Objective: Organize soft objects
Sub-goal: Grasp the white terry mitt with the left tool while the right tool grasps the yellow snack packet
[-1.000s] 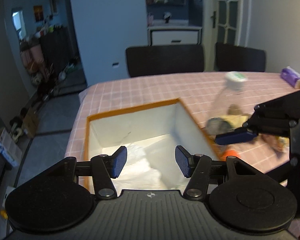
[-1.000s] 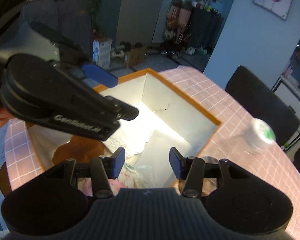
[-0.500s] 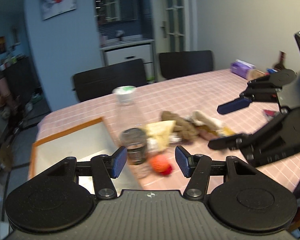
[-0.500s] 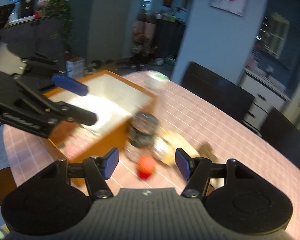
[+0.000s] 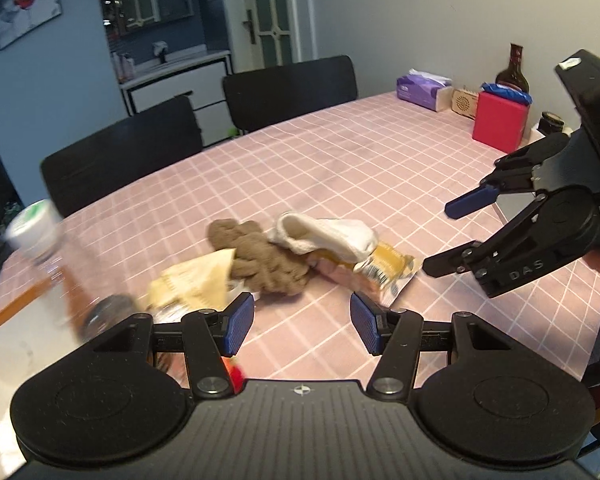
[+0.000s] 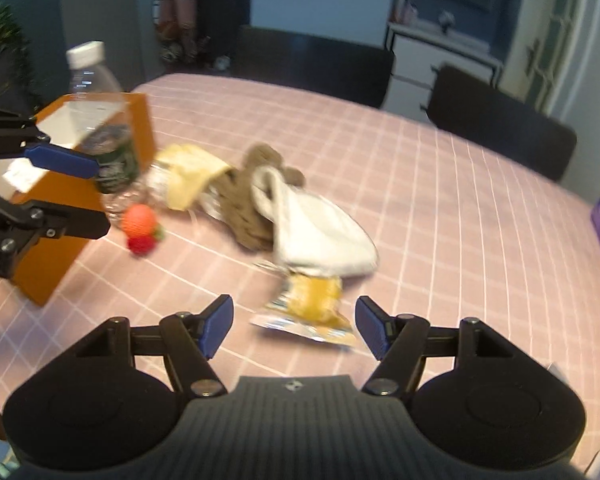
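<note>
A pile lies on the pink checked tablecloth: a brown knitted sock (image 5: 268, 258) (image 6: 244, 204), a white sock (image 5: 324, 236) (image 6: 316, 236), a yellow snack packet (image 5: 380, 266) (image 6: 312, 308) and a pale yellow packet (image 5: 196, 280) (image 6: 188, 172). A red-orange soft toy (image 6: 140, 228) lies beside the orange box (image 6: 56, 216). My left gripper (image 5: 302, 326) is open and empty, just short of the pile. My right gripper (image 6: 294, 328) is open and empty, with the yellow packet between its fingertips' line of sight. Each gripper shows in the other's view (image 5: 440, 236) (image 6: 80, 192).
A clear plastic bottle (image 6: 104, 132) (image 5: 44, 256) stands against the box. At the far right of the table are a purple tissue pack (image 5: 420, 88), a red box (image 5: 500, 124) and a dark bottle (image 5: 512, 72). Black chairs (image 5: 292, 88) line the far edge.
Both grippers have swung away from over the orange box to the right and now face the pile of socks and packets. Both stay open and empty.
</note>
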`<state>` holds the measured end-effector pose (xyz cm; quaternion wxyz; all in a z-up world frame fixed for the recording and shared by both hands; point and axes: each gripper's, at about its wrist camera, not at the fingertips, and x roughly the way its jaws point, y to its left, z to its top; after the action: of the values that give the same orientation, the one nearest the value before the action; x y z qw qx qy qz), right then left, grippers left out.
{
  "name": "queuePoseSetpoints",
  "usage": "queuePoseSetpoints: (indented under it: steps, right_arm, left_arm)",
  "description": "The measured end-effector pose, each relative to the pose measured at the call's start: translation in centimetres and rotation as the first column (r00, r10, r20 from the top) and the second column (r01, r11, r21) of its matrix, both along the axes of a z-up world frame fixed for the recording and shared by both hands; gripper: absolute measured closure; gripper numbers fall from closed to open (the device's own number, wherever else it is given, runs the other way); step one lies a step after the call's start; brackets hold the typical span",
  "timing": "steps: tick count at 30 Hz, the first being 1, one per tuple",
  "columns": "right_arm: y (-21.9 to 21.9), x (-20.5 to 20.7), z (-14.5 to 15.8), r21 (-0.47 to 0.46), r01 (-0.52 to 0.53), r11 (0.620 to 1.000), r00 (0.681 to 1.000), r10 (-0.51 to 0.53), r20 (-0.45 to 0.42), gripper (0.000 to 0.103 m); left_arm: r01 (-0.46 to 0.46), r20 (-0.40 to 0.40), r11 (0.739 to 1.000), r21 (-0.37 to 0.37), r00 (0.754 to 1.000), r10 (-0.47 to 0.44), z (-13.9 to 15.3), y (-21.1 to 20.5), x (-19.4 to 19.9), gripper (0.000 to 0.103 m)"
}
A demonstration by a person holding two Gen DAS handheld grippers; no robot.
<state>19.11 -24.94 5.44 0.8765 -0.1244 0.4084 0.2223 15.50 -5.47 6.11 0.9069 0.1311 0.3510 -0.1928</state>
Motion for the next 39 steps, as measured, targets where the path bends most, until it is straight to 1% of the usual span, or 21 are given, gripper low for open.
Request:
queuePoseSetpoints:
  steps: [3,5,8,11,14,15,19,20,23,26,29,31,33,34,35,36,37,39]
  right_arm:
    - [-1.4,2.1,-1.5,0.02,0.026,0.999,0.998,-0.025,-0.064,0.036]
    - [-1.7,3.3,-2.5,0.027,0.035,0.999,0.994,-0.032,-0.107,0.036]
    - [-1.6,4.9,-3.6,0.021,0.025,0.999,0.988,-0.022,-0.151,0.036]
    - [-1.0,6.2,-4.4,0.035,0.006,0.999,0.984,0.001,-0.179,0.036]
    - [-0.1,7.2,-4.9,0.044,-0.024,0.999,0.98,0.032,-0.195,0.036]
    - [0.2,7.4,-5.1,0.043,-0.032,0.999,0.979,0.04,-0.198,0.036]
    - [0.9,8.3,-5.9,0.036,-0.048,0.998,0.976,0.054,-0.21,0.037]
    - [1.0,8.6,-6.2,0.039,-0.048,0.998,0.975,0.056,-0.217,0.041]
    - [0.6,9.0,-6.6,0.05,-0.039,0.998,0.972,0.05,-0.231,0.045]
    - [0.0,9.3,-6.6,0.067,-0.027,0.997,0.968,0.043,-0.246,0.045]
    - [-0.3,9.2,-6.7,0.061,-0.027,0.998,0.968,0.041,-0.248,0.046]
    - [-0.4,9.1,-6.7,0.058,-0.029,0.998,0.968,0.042,-0.248,0.046]
    - [-0.5,9.0,-6.7,0.054,-0.027,0.998,0.968,0.04,-0.246,0.046]
    - [-0.5,9.0,-6.6,0.05,-0.026,0.998,0.969,0.038,-0.245,0.047]
    - [-0.4,9.0,-6.6,0.045,-0.025,0.999,0.97,0.035,-0.242,0.048]
    - [-0.4,8.8,-6.7,0.041,-0.025,0.999,0.97,0.034,-0.239,0.049]
    - [-0.5,8.7,-6.6,0.037,-0.025,0.999,0.971,0.033,-0.237,0.049]
    - [-0.6,8.5,-6.5,0.03,-0.021,0.999,0.972,0.027,-0.235,0.05]
  left_arm:
    - [0.041,-0.013,0.999,0.034,0.999,-0.041,-0.9,-1.6,1.5,0.037]
    - [0.076,-0.014,0.994,0.083,0.997,-0.075,-1.6,-2.7,2.5,0.036]
    - [0.114,-0.002,0.976,0.186,0.993,-0.116,-2.7,-4.2,4.0,0.034]
    - [0.14,0.007,0.951,0.277,0.989,-0.148,-3.6,-5.0,5.5,0.027]
    - [0.183,0.024,0.909,0.375,0.978,-0.207,-4.5,-5.8,6.6,0.023]
    - [0.198,0.025,0.891,0.408,0.973,-0.228,-4.8,-6.2,6.8,0.022]
    - [0.244,0.014,0.817,0.522,0.955,-0.295,-6.4,-7.5,7.8,0.021]
    - [0.249,0.013,0.805,0.539,0.953,-0.304,-6.7,-7.7,8.1,0.021]
    - [0.276,0.009,0.777,0.565,0.94,-0.341,-7.5,-8.3,8.8,0.021]
    - [0.296,0.01,0.75,0.591,0.927,-0.374,-8.3,-9.1,9.5,0.021]
    - [0.325,-0.01,0.715,0.619,0.914,-0.406,-9.4,-9.8,10.0,0.022]
    - [0.33,-0.019,0.69,0.644,0.908,-0.418,-10.2,-10.2,10.2,0.026]
    - [0.33,-0.026,0.677,0.658,0.908,-0.417,-10.7,-10.6,10.3,0.034]
    - [0.329,-0.022,0.676,0.659,0.907,-0.42,-10.7,-10.6,10.3,0.037]
    - [0.327,-0.017,0.676,0.66,0.907,-0.422,-10.7,-10.7,10.2,0.046]
    - [0.324,-0.011,0.678,0.659,0.906,-0.422,-10.7,-10.7,10.1,0.051]
    - [0.325,-0.011,0.684,0.653,0.907,-0.421,-10.6,-10.8,10.0,0.053]
    - [0.321,-0.004,0.704,0.634,0.911,-0.412,-10.2,-10.9,9.9,0.065]
